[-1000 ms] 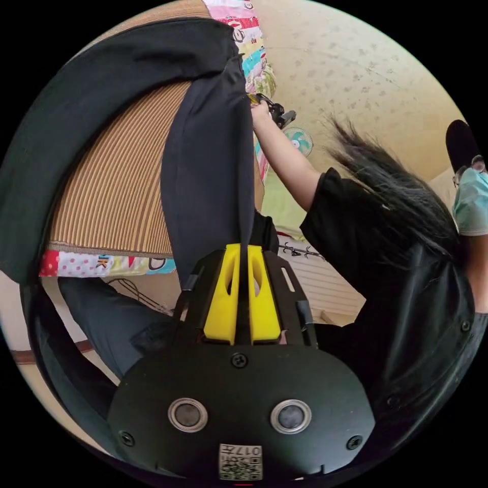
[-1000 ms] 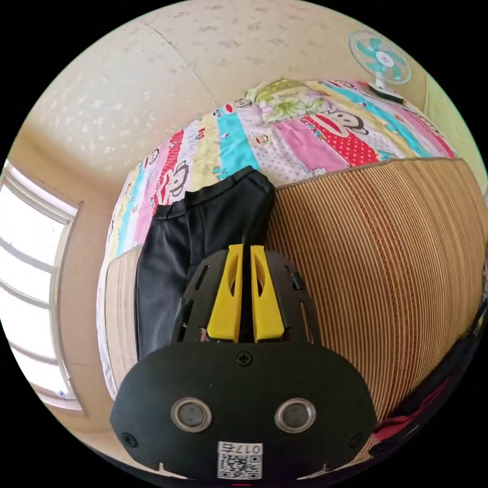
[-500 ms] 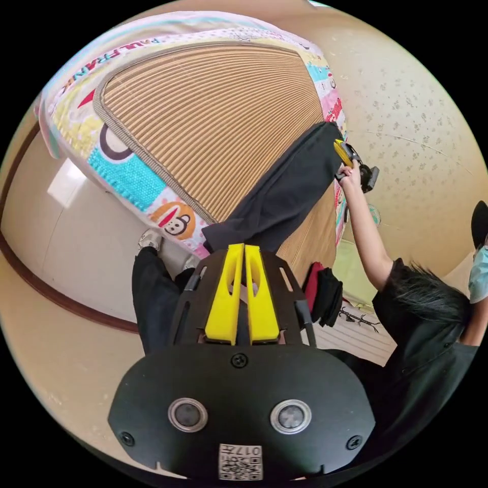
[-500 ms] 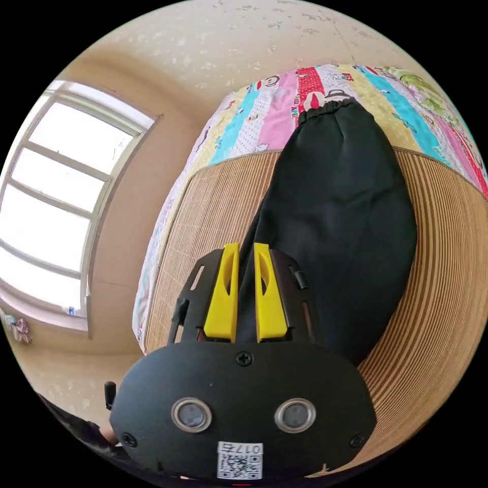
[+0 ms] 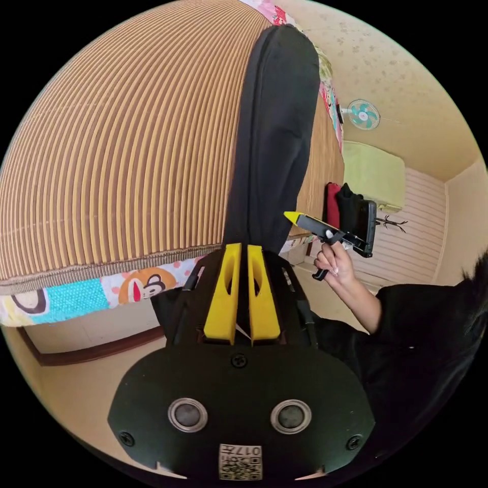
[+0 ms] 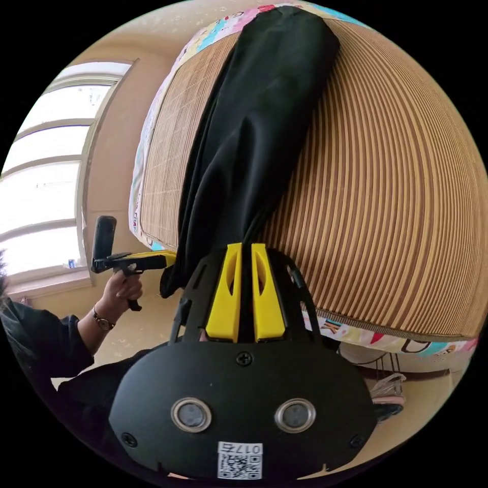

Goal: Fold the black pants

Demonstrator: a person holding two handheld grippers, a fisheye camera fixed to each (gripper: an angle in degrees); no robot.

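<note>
The black pants lie stretched lengthwise on a striped bamboo mat, running from the bed's near edge to its far end. My left gripper is shut on the near end of the cloth at the mat's edge. Just to its right, a hand holds my right gripper against the same end. In the right gripper view the pants run away from my right gripper, which is shut with black cloth between its jaws. There my left gripper pinches the cloth's neighbouring corner.
The mat covers a bed with a colourful cartoon sheet. Red and dark clothes lie off the bed's side, near a green surface and a fan. A bright window is beyond the bed. The person's dark-clothed body stands close behind both grippers.
The pants have been drawn out long and flat on the mat. My right gripper, half a second ago far along the cloth, is now close beside the left at the bed's near edge.
</note>
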